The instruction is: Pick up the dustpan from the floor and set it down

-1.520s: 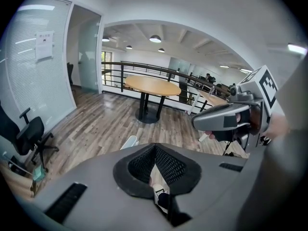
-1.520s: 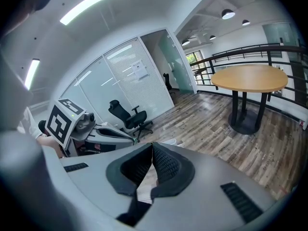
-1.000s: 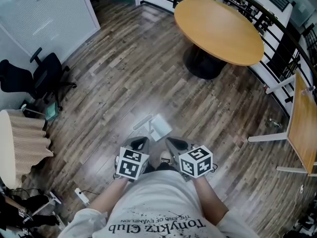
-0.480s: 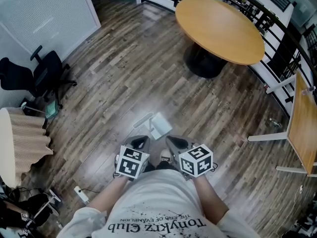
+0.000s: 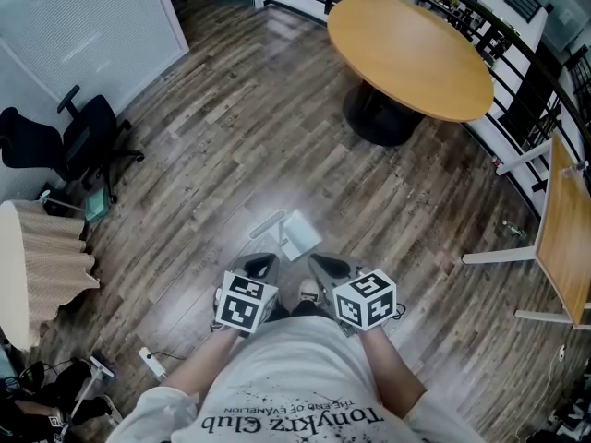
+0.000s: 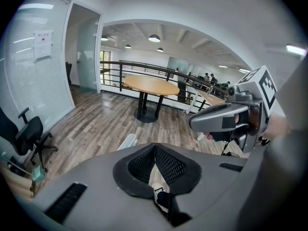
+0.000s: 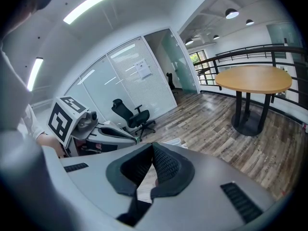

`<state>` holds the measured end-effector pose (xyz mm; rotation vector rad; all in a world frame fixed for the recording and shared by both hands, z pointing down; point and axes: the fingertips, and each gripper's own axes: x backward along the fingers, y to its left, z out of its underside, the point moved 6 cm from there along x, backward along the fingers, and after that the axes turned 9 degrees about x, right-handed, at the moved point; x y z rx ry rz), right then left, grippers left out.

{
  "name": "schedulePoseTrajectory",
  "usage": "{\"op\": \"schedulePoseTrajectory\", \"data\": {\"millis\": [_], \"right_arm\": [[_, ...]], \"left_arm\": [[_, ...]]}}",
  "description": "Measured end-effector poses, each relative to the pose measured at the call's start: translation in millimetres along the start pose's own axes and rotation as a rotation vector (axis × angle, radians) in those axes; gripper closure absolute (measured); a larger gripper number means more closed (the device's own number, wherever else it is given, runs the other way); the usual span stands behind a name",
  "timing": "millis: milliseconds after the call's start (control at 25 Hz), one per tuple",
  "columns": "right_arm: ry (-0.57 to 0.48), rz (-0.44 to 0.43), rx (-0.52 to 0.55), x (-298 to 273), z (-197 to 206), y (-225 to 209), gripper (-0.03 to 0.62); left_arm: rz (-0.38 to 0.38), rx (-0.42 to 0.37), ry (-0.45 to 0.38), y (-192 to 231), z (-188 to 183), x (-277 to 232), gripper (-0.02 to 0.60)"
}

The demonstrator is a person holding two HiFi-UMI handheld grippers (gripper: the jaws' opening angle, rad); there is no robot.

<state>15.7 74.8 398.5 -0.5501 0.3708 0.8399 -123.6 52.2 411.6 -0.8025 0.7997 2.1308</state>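
Observation:
A white dustpan (image 5: 291, 235) lies on the wooden floor just ahead of the person's feet, its handle pointing left. Both grippers hang side by side above the floor, a little nearer than the dustpan and apart from it. In the head view my left gripper (image 5: 261, 266) is shut and holds nothing, and so is my right gripper (image 5: 325, 268). In the left gripper view the jaws (image 6: 155, 146) meet at the tips, and a bit of the dustpan (image 6: 127, 141) peeks over them. The right gripper view shows its jaws (image 7: 153, 145) closed too, with the dustpan (image 7: 173, 142) just beyond.
A round wooden table (image 5: 406, 53) on a dark pedestal stands ahead to the right. A second table (image 5: 563, 229) is at the right edge. A black office chair (image 5: 78, 146) and a cloth-skirted table (image 5: 28, 266) are at the left. A railing runs behind the round table.
Neither gripper nor the dustpan has moved. Only dark things at the bottom-left corner of the head view have shifted.

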Motion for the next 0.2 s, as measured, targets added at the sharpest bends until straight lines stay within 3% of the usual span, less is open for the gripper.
{"op": "schedulePoseTrajectory", "data": {"millis": [200], "right_arm": [[0.0,0.003,-0.002,-3.3,0.7,6.9,0.572]], "left_arm": [[0.02,0.022,-0.003,4.7,3.9,4.6,0.558]]}}
